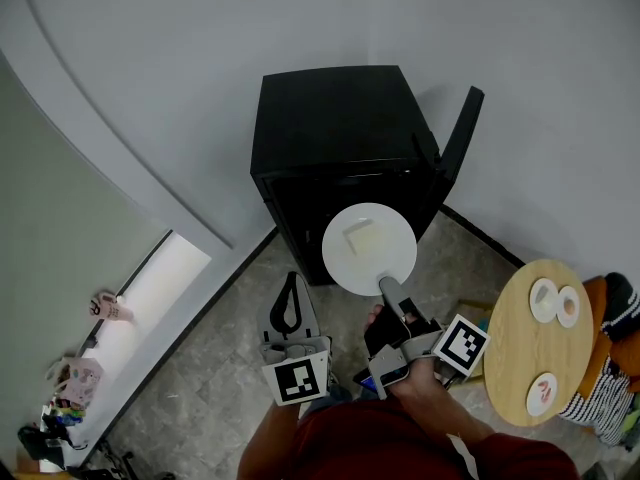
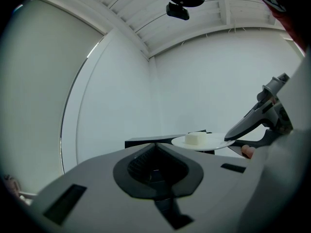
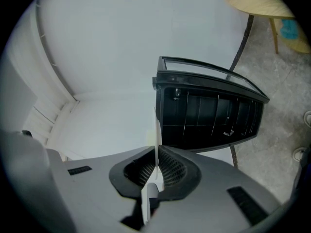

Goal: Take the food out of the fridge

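Before boxy black fridge, round white plate, pale block

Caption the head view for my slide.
The right gripper grips the rim of a plate bearing a pale food block before the open fridge; left gripper empty, table at right.

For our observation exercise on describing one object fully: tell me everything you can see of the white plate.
The plate is round, white and smooth, and looks like ceramic or plastic. It is held level in the air in front of the black fridge, whose door stands open. The right gripper has its jaws shut on the plate's near rim. A pale block of food lies on it, slightly off-centre. Nothing else touches it.
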{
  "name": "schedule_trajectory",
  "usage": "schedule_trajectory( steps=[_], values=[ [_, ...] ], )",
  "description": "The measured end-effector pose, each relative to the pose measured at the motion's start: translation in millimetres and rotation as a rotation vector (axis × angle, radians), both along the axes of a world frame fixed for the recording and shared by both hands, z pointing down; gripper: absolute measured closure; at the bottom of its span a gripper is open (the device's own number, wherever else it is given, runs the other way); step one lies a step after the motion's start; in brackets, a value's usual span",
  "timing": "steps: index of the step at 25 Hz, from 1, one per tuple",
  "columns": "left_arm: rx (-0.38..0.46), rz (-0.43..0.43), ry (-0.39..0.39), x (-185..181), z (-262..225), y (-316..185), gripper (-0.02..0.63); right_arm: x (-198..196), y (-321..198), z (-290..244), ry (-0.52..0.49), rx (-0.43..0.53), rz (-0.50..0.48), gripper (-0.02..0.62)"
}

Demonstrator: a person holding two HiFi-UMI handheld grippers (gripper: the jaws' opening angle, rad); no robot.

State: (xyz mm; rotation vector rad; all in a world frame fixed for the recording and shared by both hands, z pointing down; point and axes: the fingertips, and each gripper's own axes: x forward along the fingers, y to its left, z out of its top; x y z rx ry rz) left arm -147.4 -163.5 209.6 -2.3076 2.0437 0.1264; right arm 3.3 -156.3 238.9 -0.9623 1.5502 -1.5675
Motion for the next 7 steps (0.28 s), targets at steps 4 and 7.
schedule_trajectory(
  steps=[4,7],
  values=[
    [-0.001,-0.004,0.001,-1.5,1.4,2.2,0.592,-0.5,2.8,1.7,-0.001,-0.003,0.0,0.56],
    [-0.002,-0.006,0.0,-2.6,2.3,3.9,0.592,-0.9,4.8,3.8,0.001,-0.008,0.0,0.56]
  ],
)
